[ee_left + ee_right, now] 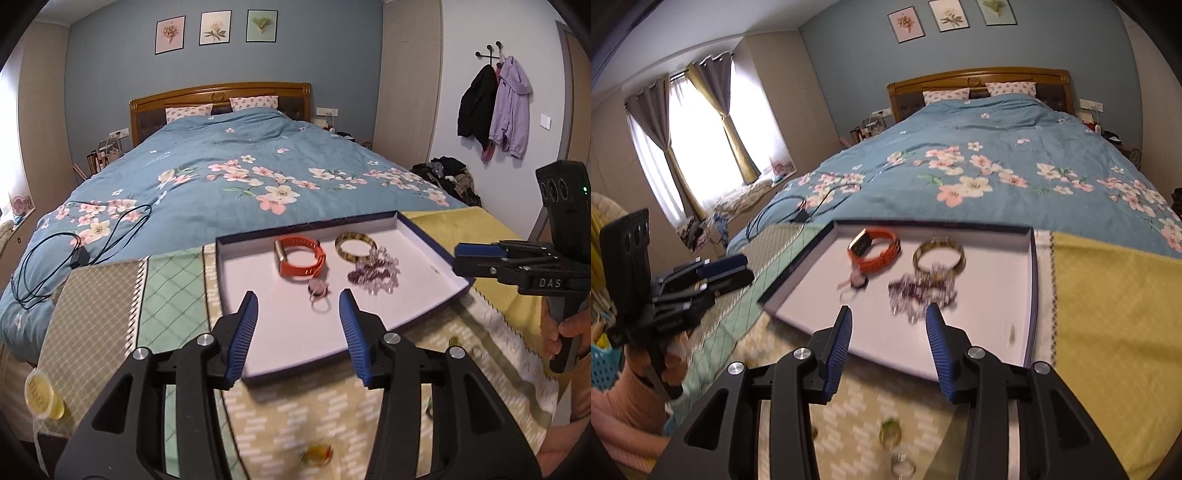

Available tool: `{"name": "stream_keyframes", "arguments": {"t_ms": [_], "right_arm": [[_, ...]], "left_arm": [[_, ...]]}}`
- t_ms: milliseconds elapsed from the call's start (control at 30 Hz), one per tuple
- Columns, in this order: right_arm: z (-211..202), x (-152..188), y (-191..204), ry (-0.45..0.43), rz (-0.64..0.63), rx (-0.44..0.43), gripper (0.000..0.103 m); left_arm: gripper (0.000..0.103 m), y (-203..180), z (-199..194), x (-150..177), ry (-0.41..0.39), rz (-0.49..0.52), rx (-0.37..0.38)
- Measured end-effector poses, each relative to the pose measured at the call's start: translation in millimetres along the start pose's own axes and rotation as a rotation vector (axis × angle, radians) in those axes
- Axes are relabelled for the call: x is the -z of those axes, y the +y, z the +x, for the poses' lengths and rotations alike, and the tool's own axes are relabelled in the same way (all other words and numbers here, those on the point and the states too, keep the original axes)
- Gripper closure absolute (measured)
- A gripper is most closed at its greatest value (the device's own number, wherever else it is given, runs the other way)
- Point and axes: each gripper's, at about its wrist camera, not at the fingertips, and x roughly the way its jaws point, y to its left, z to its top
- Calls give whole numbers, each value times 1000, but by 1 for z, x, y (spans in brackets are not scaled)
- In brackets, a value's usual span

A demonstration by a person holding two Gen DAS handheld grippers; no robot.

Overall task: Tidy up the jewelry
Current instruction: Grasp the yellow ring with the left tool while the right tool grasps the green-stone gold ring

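Left wrist view: shallow white tray with dark blue rim point(236, 280) lying on patchwork cloths at the foot of the bed, holding all the sorted jewelry. Orange silicone watch band with metal clasp point(301, 258) at about 11 o'clock in the tray; mottled amber bangle point(355, 246) just beside it toward 1 o'clock; heap of purple and clear bead strands point(375, 275) touching the bangle's near edge at 2 o'clock; small round pendant on a thin ring point(318, 293) at centre, just below the band. Left gripper point(298, 306) hovering over the tray's near edge at 6 o'clock, blue-padded fingers apart, nothing between them, pendant lying beyond the tips. Right gripper point(476, 253) at 3 o'clock, just off the tray's right rim, held in a hand point(570, 334).

Right wrist view: same tray point(1030, 295), same contents, band point(875, 251), bangle point(938, 256), blurred beads point(921, 291). Right gripper point(889, 319) over the near rim, jaws spread, empty. Left gripper point(727, 273) at 9 o'clock, beside the tray's left corner. Green ring point(889, 430) and a metal ring point(903, 467) on the pale patterned cloth at 6 o'clock, outside the tray. Blue floral quilt point(997, 147) beyond at 12 o'clock.
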Motion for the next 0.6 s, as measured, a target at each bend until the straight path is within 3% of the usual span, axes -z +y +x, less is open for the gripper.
{"name": "stream_keyframes", "arguments": {"t_ms": [233, 600], "right_arm": [[2, 37, 0, 78, 3, 24, 64], [7, 62, 10, 147, -17, 13, 64]], "left_arm": [[54, 3, -14, 35, 57, -11, 2], [53, -6, -17, 75, 144, 7, 44]]}}
